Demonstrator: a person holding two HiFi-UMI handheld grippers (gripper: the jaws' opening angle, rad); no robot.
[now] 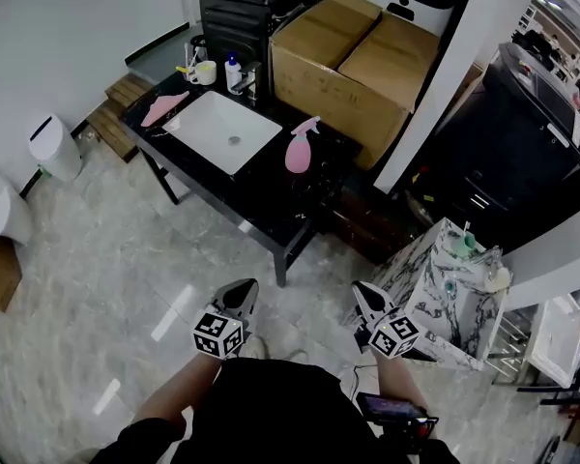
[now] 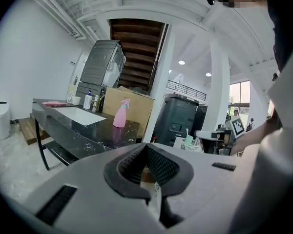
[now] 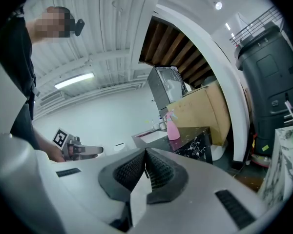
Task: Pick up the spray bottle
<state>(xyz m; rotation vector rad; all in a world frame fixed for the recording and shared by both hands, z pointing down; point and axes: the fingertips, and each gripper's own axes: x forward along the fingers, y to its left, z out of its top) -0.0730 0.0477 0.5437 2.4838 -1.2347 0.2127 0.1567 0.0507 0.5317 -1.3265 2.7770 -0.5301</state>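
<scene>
Both grippers are held low and close to the person's body, side by side over the pale floor, pointing away toward the black table (image 1: 261,199) and tipped slightly down. The left gripper (image 1: 238,298) has its jaws clenched, pad against pad, with nothing between them. The right gripper (image 1: 368,298) is clenched and empty too.

A white sink (image 1: 213,124) is set into the table top. At the table's far left corner stands a cup (image 1: 205,72) with something yellow in it. What that is I cannot tell. A large cardboard box (image 1: 353,66) with its flaps shut sits behind the table's right half.

The pink spray bottle (image 1: 301,149) stands upright on the table, just right of the sink and in front of the box. It is well apart from both sets of jaws, far ahead of them. In the left gripper view it shows above and left of the jaw tips, in the right gripper view just above and right of them.
</scene>
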